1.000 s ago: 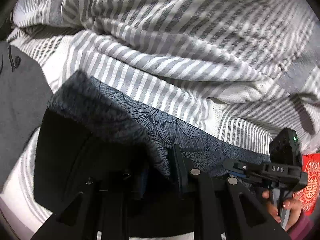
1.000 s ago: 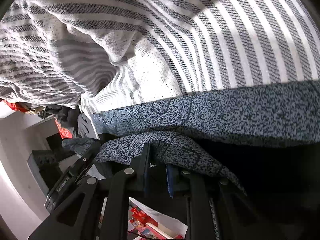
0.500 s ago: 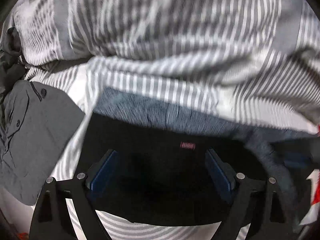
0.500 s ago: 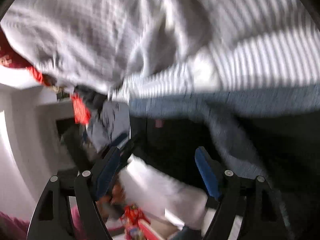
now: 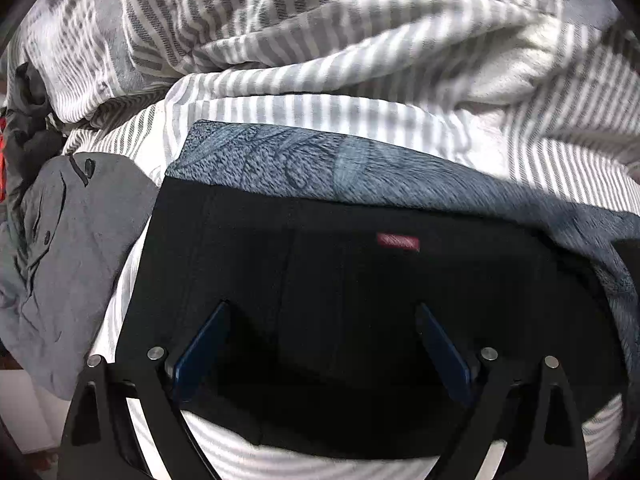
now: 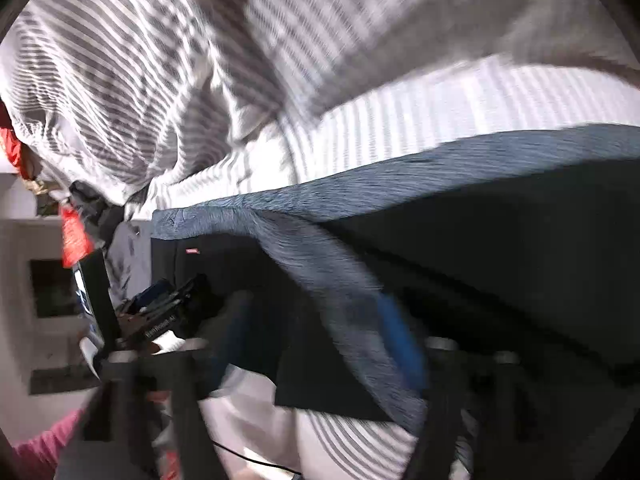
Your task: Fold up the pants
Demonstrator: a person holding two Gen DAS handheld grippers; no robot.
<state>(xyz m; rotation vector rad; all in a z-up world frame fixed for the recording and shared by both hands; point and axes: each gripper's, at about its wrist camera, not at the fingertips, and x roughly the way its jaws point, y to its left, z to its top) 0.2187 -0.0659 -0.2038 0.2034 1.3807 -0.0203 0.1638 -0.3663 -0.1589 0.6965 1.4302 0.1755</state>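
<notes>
The pants lie folded on the striped bed, black with a small red label and a blue patterned band along the far edge. My left gripper is open and empty, its blue pads spread just above the black fabric. In the blurred right wrist view the pants fill the right side, with a blue patterned fold running toward me. My right gripper is open, and that fold passes between its blue pads. The left gripper's body shows at left.
A grey and white striped duvet is bunched behind the pants. A grey garment lies at the left on the striped sheet. Red items and a white cabinet stand beyond the bed's left edge.
Both grippers were shut on the patterned edge of the pants one second ago. Both have opened, let go and pulled back, and the pants now lie flat.
</notes>
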